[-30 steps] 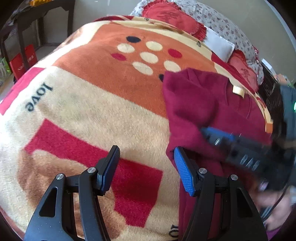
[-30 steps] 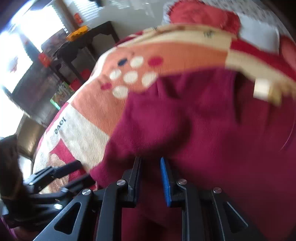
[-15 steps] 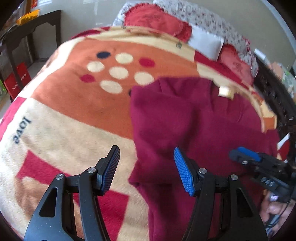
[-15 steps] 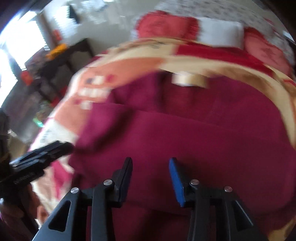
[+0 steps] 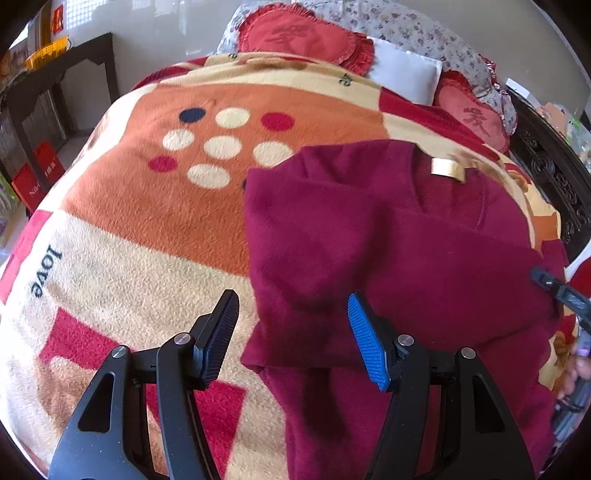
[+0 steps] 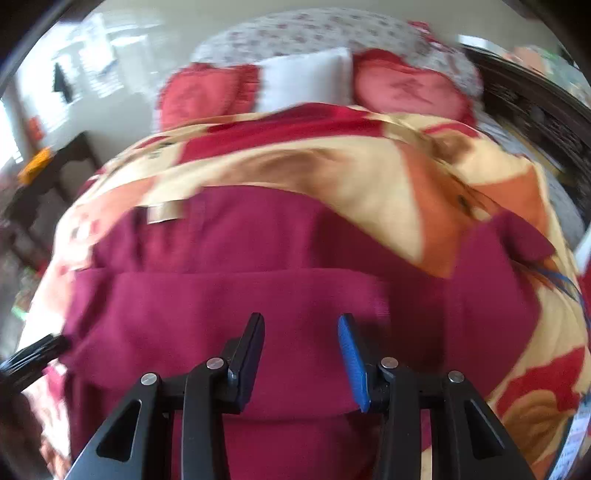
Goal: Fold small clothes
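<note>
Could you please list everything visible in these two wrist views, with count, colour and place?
sweater: one, maroon, lying on the blanket with one side folded over the body, tan neck label showing
blanket: one, orange, cream and red with dots and the word "love", covering the bed
heart cushions: two, red, at the head of the bed
pillow: one, white, between the cushions
floral bedding: one, pale, behind the cushions
side table: one, dark, left of the bed
bed frame: one, dark carved, at right
left hand-held gripper: one, black and blue pads, open over the sweater's edge
right hand-held gripper: one, open above the sweater
</note>
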Demonstrator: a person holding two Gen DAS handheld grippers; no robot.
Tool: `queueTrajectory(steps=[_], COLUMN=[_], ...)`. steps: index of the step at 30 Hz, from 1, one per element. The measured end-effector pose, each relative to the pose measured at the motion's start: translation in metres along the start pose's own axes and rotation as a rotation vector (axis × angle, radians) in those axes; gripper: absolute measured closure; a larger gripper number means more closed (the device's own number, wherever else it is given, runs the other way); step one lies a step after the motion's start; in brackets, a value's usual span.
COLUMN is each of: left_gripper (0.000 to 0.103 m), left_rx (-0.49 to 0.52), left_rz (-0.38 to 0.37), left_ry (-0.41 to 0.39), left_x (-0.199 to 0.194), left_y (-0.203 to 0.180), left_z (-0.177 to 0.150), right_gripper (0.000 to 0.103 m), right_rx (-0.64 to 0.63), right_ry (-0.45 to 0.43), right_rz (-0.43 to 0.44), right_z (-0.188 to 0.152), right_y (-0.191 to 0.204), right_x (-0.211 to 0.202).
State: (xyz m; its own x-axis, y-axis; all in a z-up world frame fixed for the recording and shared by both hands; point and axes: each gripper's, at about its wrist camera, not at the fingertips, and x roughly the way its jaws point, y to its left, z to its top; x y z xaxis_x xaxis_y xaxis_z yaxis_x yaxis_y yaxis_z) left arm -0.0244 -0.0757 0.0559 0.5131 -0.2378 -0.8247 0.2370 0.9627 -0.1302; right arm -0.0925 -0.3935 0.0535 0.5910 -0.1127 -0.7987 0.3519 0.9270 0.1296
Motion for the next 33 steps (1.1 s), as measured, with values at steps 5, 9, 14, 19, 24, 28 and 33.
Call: queueTrajectory(steps=[5, 9, 14, 19, 24, 28, 33], left_gripper=[0.041, 0.041, 0.041, 0.041, 0.034, 0.033, 0.032], left_rx=[0.043, 0.066, 0.079, 0.091, 0.158, 0.155, 0.145], left_rz=[-0.007, -0.013, -0.010, -0.016, 0.011, 0.009, 0.000], left_ry=[-0.011, -0.017, -0.009, 0.024, 0.022, 0.015, 0.018], left_x=[-0.006, -0.005, -0.001, 0.014, 0.026, 0.027, 0.029], left_y=[-0.016, -0.029, -0.039, -0.048, -0.058, -0.059, -0.058], left_z=[-0.001, -0.003, -0.007, -0.013, -0.022, -0.024, -0.023], right_gripper=[0.063, 0.061, 0.060, 0.055, 0.055, 0.055, 0.055], right_rx=[0.009, 0.031, 0.021, -0.009, 0.014, 0.032, 0.085], right_ry=[-0.001, -0.019, -0.052, 0.008, -0.023, -0.086, -0.088], right_rz=[0.002, 0.019, 0.031, 0.018, 0.057, 0.012, -0.083], right_z=[-0.004, -0.009, -0.017, -0.027, -0.027, -0.015, 0.003], right_y=[-0.008, -0.004, 0.005, 0.008, -0.002, -0.026, -0.065], right_x=[0.002, -0.008, -0.021, -0.009, -0.022, -0.043, -0.044])
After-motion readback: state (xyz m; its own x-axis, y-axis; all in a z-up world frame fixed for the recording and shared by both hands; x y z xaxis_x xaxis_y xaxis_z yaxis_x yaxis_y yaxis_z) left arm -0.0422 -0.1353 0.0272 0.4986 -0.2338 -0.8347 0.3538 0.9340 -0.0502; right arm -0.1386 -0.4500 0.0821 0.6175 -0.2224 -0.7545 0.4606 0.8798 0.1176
